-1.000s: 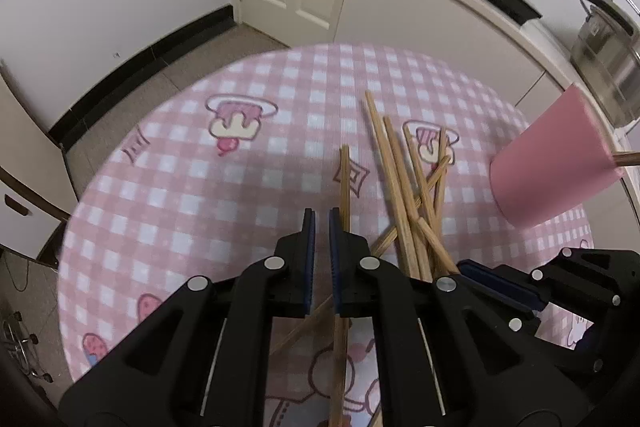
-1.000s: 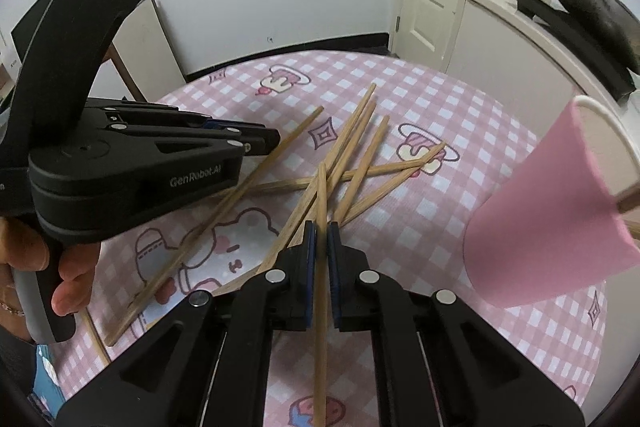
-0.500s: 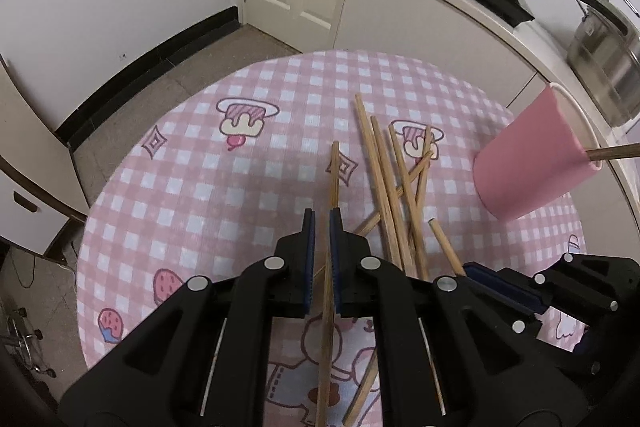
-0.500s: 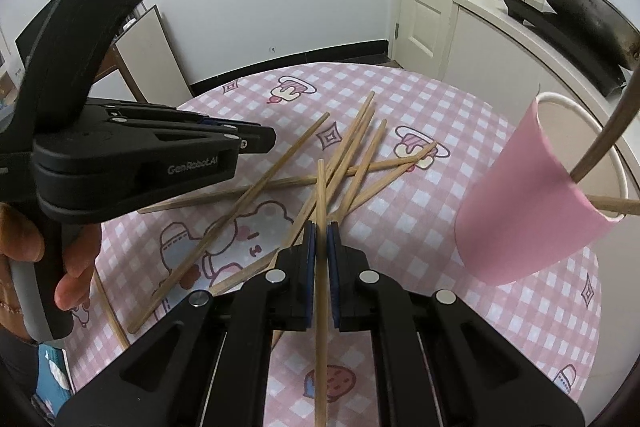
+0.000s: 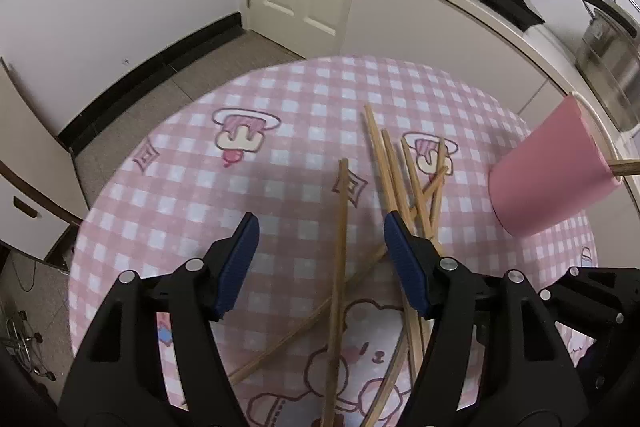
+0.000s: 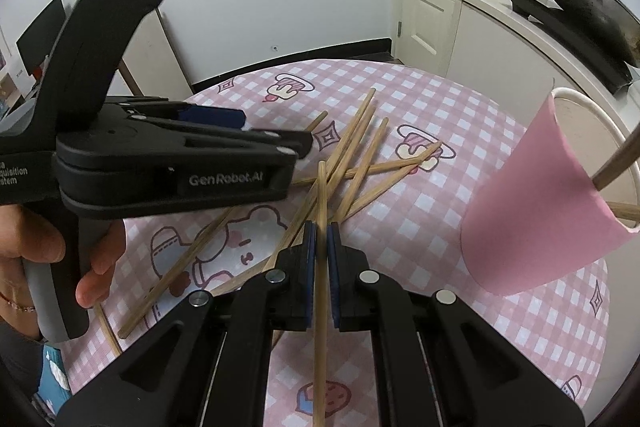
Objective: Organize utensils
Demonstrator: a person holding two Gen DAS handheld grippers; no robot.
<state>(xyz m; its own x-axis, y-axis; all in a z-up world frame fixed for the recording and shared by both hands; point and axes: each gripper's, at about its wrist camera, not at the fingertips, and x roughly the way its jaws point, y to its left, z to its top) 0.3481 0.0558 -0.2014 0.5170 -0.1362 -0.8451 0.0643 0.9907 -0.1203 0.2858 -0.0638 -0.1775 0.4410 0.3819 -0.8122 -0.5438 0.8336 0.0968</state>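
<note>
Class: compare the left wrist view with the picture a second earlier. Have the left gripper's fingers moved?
Yes. The left gripper is opening: its fingers have swung apart, releasing the chopstick, which now lies loose on the tablecloth.

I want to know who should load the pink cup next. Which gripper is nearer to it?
Right. The right gripper, shut on a chopstick, sits just beside the pink cup. The left gripper, its jaws opening, is farther away, across the chopstick pile.
</note>
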